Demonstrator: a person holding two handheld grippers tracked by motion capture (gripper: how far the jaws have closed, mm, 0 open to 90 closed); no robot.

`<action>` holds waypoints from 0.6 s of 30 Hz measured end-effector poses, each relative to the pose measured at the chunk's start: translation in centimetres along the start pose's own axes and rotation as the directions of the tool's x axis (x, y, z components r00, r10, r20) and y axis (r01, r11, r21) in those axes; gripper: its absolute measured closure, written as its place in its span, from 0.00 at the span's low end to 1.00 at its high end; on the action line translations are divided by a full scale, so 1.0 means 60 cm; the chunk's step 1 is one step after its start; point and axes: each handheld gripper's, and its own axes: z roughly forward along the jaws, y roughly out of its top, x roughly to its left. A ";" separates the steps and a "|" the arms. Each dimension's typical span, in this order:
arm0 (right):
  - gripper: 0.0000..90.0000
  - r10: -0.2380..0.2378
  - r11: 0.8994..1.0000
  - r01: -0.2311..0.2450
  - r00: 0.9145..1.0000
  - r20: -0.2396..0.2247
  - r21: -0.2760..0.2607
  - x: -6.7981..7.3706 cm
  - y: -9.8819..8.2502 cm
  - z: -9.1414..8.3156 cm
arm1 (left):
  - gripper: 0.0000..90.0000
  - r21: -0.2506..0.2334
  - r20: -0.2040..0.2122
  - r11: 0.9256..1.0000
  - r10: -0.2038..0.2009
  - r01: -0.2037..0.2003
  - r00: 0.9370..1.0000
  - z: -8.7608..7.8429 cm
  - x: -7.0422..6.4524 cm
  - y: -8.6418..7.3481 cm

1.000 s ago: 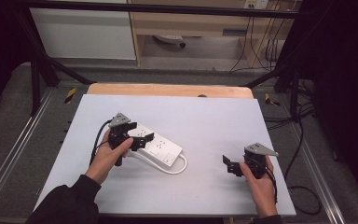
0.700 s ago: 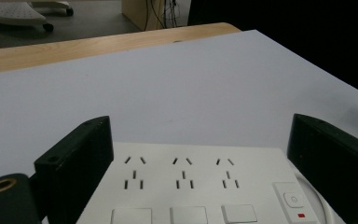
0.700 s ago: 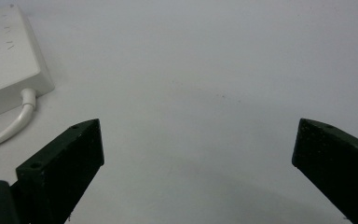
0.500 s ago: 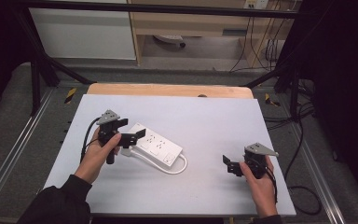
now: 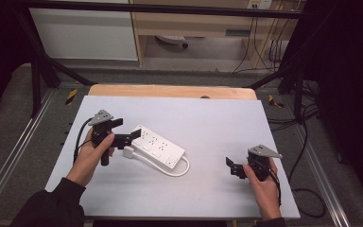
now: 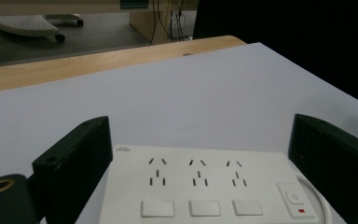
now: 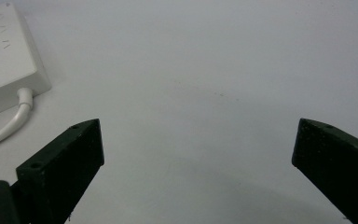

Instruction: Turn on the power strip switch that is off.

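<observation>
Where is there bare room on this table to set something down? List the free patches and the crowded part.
Free: the far strip of the table between the power strip and the wooden edge; the middle, between the cord and the right gripper; the near edge between both forearms. Crowded: the left side, where the left gripper meets the strip.

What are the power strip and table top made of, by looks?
Power strip: likely moulded plastic, white, smooth with a slight sheen, rounded edges. Table top: matte pale grey sheet, maybe laminate or a mat, over a wooden board showing grain colour at the far edge.
</observation>
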 end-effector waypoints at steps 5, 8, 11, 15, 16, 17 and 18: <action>0.03 0.002 1.000 -0.002 1.000 -0.005 -0.002 0.000 0.001 -0.001 | 0.07 0.009 -0.007 1.000 0.003 -0.003 1.000 -0.011 0.003 0.000; 0.03 0.003 1.000 -0.003 1.000 -0.006 -0.003 0.000 0.001 -0.001 | 0.07 0.014 -0.009 1.000 0.007 -0.007 1.000 -0.020 0.004 -0.001; 0.03 0.003 1.000 -0.003 1.000 -0.006 -0.003 0.000 0.001 0.000 | 0.07 0.022 -0.009 1.000 0.014 -0.014 1.000 -0.034 0.005 -0.003; 0.03 0.004 1.000 -0.004 1.000 -0.002 0.001 0.001 0.000 0.000 | 0.07 0.027 -0.017 0.999 0.023 -0.022 1.000 -0.057 0.008 -0.006; 0.03 0.003 1.000 -0.003 1.000 -0.001 0.002 0.001 0.000 0.000 | 0.07 0.024 -0.018 1.000 0.021 -0.020 1.000 -0.063 0.009 -0.008; 0.03 0.002 1.000 -0.002 1.000 -0.001 0.004 0.001 0.000 0.001 | 0.07 0.024 -0.019 0.999 0.022 -0.021 1.000 -0.069 0.010 -0.009; 0.03 0.003 1.000 -0.003 1.000 0.001 0.003 0.001 0.000 0.001 | 0.07 0.022 -0.022 1.000 0.021 -0.021 1.000 -0.075 0.011 -0.011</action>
